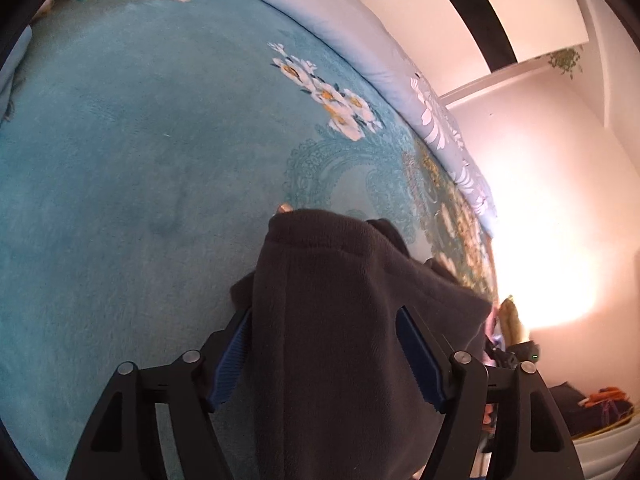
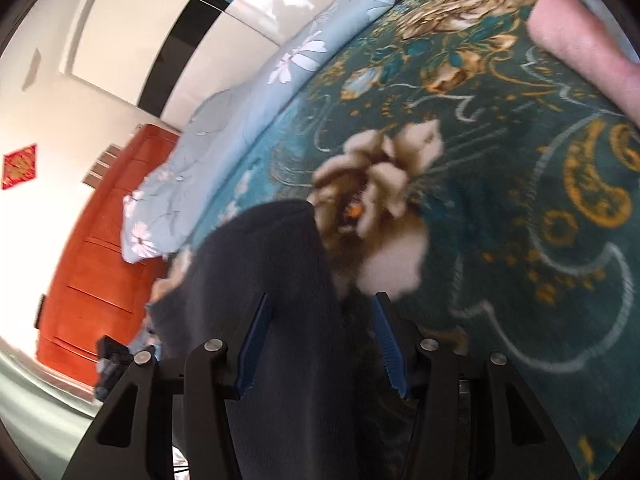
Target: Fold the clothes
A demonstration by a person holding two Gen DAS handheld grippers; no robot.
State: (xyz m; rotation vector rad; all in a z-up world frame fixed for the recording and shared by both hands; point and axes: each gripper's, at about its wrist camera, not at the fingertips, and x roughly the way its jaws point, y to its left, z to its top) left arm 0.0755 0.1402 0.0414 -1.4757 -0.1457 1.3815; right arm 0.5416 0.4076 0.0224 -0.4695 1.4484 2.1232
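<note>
Teal floral plush blanket beneath. Dark grey fleece garment draped between both pairs of half-open jaws, left gripper and right gripper; actual pinch unclear. Soft, light, floppy: best pinched at hems.

One dark garment, one teal blanket, two tools.

Home bedroom, teal floral blanket over bed, pale blue flowered quilt, red wooden door

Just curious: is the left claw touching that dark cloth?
Touching. In the left wrist view the dark cloth drapes between the left gripper's blue pads, pressing against both.
</note>
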